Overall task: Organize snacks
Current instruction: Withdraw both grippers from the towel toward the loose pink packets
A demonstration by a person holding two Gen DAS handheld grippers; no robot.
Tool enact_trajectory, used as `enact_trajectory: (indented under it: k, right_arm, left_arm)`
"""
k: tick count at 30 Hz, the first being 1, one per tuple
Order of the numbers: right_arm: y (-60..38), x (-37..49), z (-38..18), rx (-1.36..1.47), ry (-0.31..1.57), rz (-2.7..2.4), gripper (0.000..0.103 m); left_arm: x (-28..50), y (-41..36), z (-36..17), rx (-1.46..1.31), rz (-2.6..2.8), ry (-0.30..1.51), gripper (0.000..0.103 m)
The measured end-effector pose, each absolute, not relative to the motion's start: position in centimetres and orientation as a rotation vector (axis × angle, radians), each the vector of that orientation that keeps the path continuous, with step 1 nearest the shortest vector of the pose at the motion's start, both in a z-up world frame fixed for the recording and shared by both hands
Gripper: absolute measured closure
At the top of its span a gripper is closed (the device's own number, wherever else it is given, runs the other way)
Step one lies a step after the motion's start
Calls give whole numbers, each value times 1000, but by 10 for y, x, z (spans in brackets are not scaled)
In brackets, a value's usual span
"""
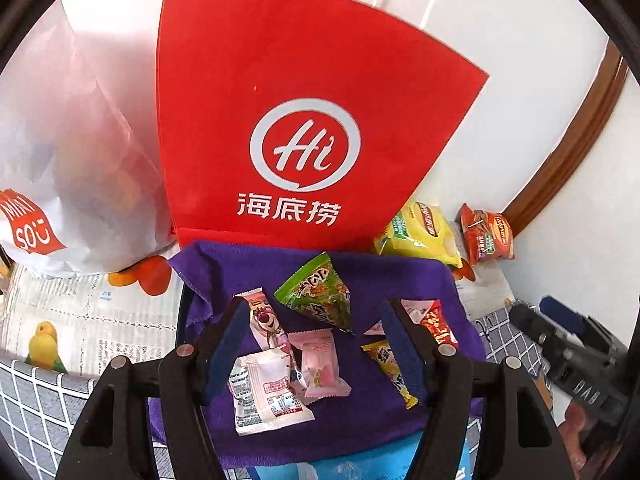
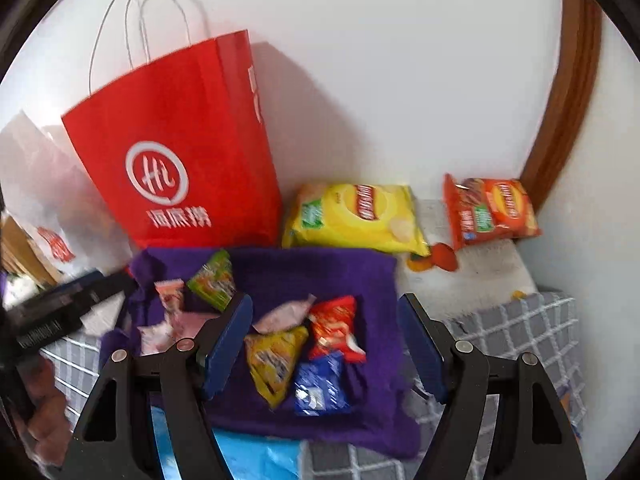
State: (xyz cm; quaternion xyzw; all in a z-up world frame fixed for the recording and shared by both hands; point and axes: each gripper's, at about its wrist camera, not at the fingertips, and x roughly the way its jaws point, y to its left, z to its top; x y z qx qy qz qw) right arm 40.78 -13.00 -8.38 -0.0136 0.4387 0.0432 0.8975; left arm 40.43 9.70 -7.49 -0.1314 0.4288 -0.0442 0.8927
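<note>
A red paper Haidilao bag (image 1: 304,120) is standing upright against the white wall (image 2: 400,80), with a white Miniso bag (image 1: 60,168) leaning just beside it. In front of the red bag, a purple cloth (image 1: 360,400) is lying spread over a grey checked cover (image 2: 520,332), carrying most of the small snacks. Behind the cloth's far corner, a yellow Lay's chip bag (image 2: 356,216) is lying flat, and an orange Lay's chip bag (image 2: 490,210) is propping against the wall near the brown wooden trim (image 2: 568,100).

The left gripper (image 1: 316,348) is hovering over the cloth with its blue-padded fingers spread wide, holding nothing; between them are lying a white sachet (image 1: 266,394), a pink candy wrapper (image 1: 320,362) and a Lotso bear stick pack (image 1: 266,322), with a green triangular snack pack (image 1: 320,292) just beyond. The right gripper (image 2: 324,340) is likewise hanging with fingers spread apart and empty, framing a yellow snack pack (image 2: 276,360), a red snack pack (image 2: 336,326), a blue biscuit pack (image 2: 320,386) and a pale pink candy (image 2: 284,314), all touching in a cluster on the cloth.
</note>
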Motion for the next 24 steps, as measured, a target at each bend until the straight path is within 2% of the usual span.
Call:
enact_trajectory:
  k: [10,15,19,20,23,24]
  right_arm:
    - [-161,333,-78,37,857,79,28]
    - [-172,310,-88,68,964,123,28]
    - [-170,281,-89,75,963,187,28]
    - [-167,274,-89,65,963,201,31]
    - [-156,251,-89,41,953,244,46]
    - [-153,245,-90,31,960,254,47]
  left_arm:
    - [360,92,-23,-192,-38,786,37]
    - [334,88,-14,-232,-105,811,37]
    - [305,88,-19,-218,-91,825,37]
    - [298,88,-22,-221,-89,832,37]
    - [276,90,-31,-217,-84,855,37]
    - [268,92,-34,-218,-79,860,37]
